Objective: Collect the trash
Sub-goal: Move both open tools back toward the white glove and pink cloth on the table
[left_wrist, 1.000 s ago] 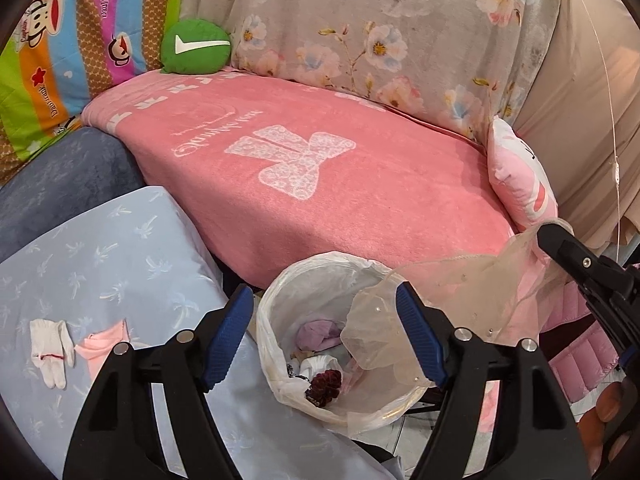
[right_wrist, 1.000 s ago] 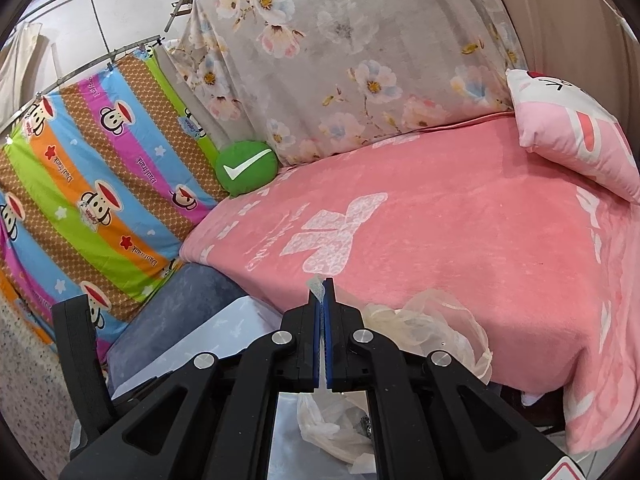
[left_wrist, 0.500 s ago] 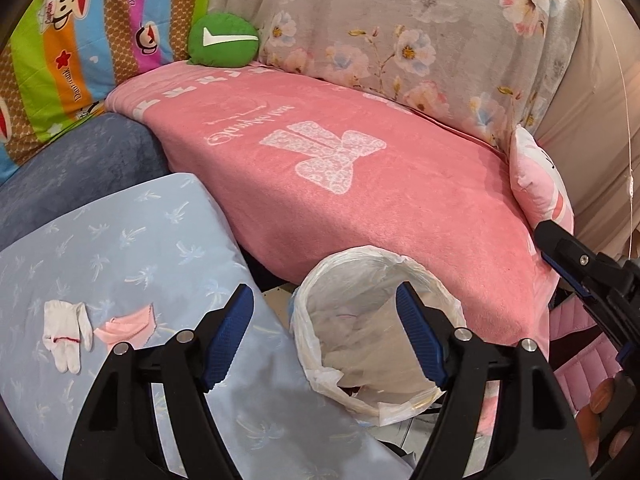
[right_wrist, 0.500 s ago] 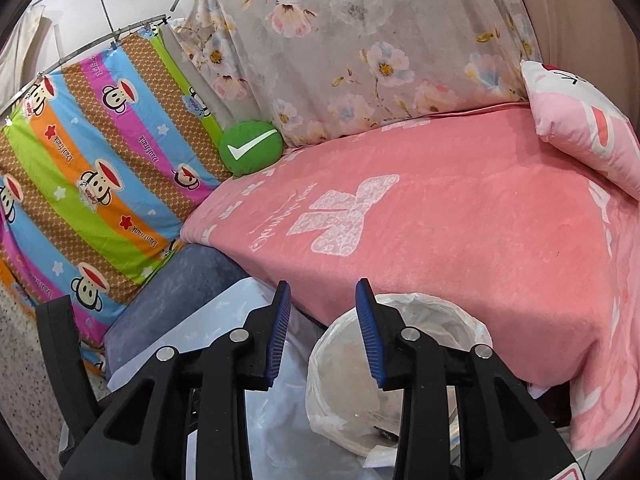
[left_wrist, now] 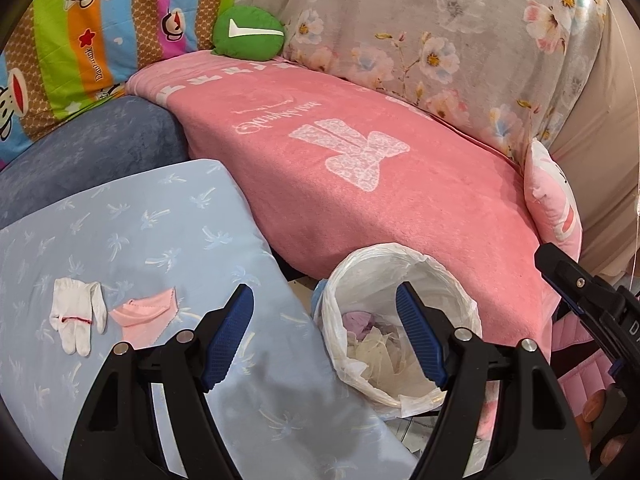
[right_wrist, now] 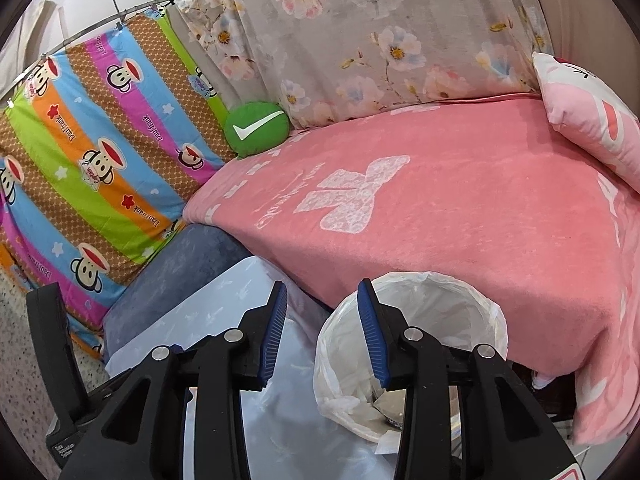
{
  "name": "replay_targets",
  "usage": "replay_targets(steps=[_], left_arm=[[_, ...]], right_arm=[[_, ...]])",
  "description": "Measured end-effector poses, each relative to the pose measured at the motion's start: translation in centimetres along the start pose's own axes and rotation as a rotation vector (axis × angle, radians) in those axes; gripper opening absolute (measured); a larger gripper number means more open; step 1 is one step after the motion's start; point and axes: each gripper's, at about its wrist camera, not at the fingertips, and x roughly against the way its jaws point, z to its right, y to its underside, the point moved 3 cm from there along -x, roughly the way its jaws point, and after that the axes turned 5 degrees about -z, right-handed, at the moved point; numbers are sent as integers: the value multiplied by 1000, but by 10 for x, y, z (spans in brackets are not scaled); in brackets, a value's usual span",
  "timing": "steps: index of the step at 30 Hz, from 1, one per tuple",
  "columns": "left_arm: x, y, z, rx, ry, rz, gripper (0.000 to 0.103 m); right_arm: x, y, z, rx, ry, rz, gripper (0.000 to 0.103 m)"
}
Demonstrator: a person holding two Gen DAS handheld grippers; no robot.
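A trash bin lined with a white plastic bag (left_wrist: 400, 256) stands on the floor between the light blue cushion and the pink bed; it also shows in the right wrist view (right_wrist: 432, 284). Crumpled clear plastic and a purple scrap (left_wrist: 360, 320) lie inside it. A white glove (left_wrist: 76, 314) and a pink cloth piece (left_wrist: 146, 314) lie on the light blue cushion (left_wrist: 152, 224). My left gripper (left_wrist: 324, 336) is open and empty, above the cushion's edge and the bin. My right gripper (right_wrist: 322, 332) is open and empty, just left of the bin's rim.
A pink blanket with a white bow (left_wrist: 360, 160) covers the bed behind the bin. A green check-mark cushion (left_wrist: 248, 32) and a pink pillow (left_wrist: 552, 200) sit at its ends. A dark blue cushion (left_wrist: 92, 152) and striped monkey-print fabric (right_wrist: 92, 160) lie left.
My right gripper opened and let go of the clear plastic, which now lies in the bin. Both grippers have drawn back and left, bringing the glove and pink cloth more into view.
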Motion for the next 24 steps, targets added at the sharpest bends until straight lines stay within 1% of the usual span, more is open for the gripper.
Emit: replay_targets(steps=[5,7,9,14,16,19,24], left_arm=[[2,3,-9,19,-7,2,70],[3,4,-15,28,-12,2,70],[4,5,-22,38,-18,4,70],[8,9,-45,76,-37,7,70],[9,11,-57,92,-55,10,71],[10,15,-75,118,-90,14,75],[12,23,-107,170,-132,7,75]], right_arm=[[-7,7,-12,19,-5,-23,38],[-10,12,-17,26,-9,-34,41],[-13,16,-23,30,-13,-42,43],[-23,26,-46,69,-24,-71,44],[-28,30,-55,87,-29,-84,48],[-36,38,-70,116,-36,-107,48],[-51,54,-94,152,-51,-148,48]])
